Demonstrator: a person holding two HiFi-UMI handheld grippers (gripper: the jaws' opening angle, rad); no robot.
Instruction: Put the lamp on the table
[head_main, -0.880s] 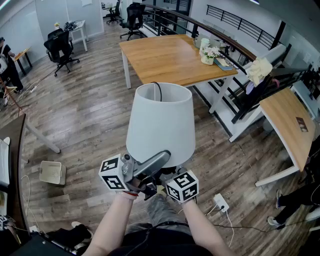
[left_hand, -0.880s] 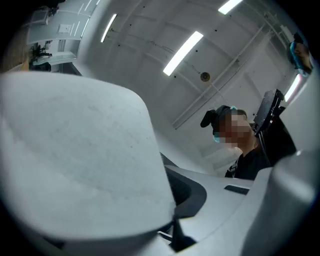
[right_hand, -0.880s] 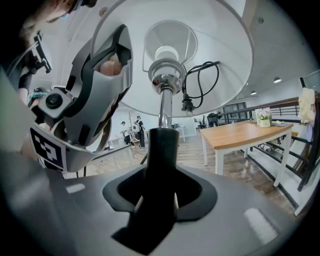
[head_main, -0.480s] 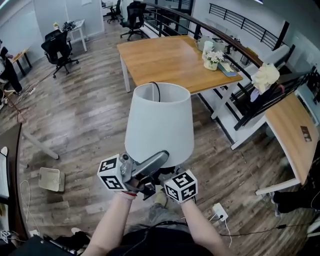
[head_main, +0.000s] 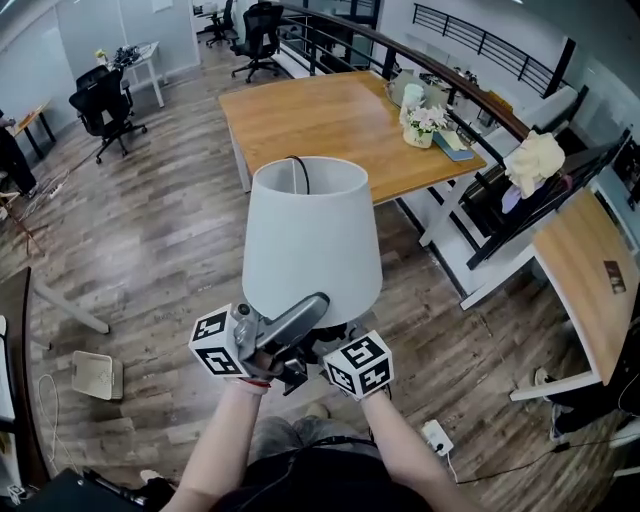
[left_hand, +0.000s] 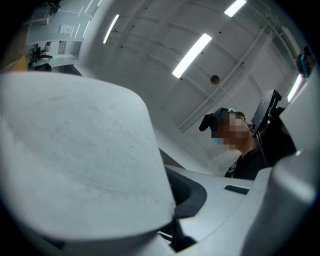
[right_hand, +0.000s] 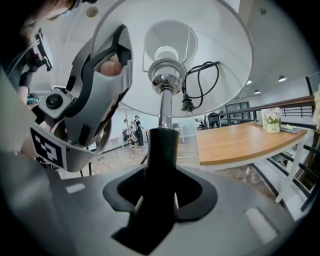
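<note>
**Lamp (head_main: 312, 240) carried nearer the table, both grippers clamped**

The lamp is held upright off the floor, with its shade (head_main: 312, 230) directly above both sets of jaws. The right gripper (right_hand: 158, 199) is closed on the dark stem (right_hand: 163, 150), which rises from between its jaws into the shade. The left gripper (left_hand: 172, 217) is shut on a broad white part of the lamp that fills the left of its view; which part cannot be told. The table (head_main: 300, 115) lies ahead of the jaws, beyond the shade and apart from the lamp. Compared with 0.9 s ago, the grip is unchanged, and the table's near edge is seen closer to the shade's rim.
</note>
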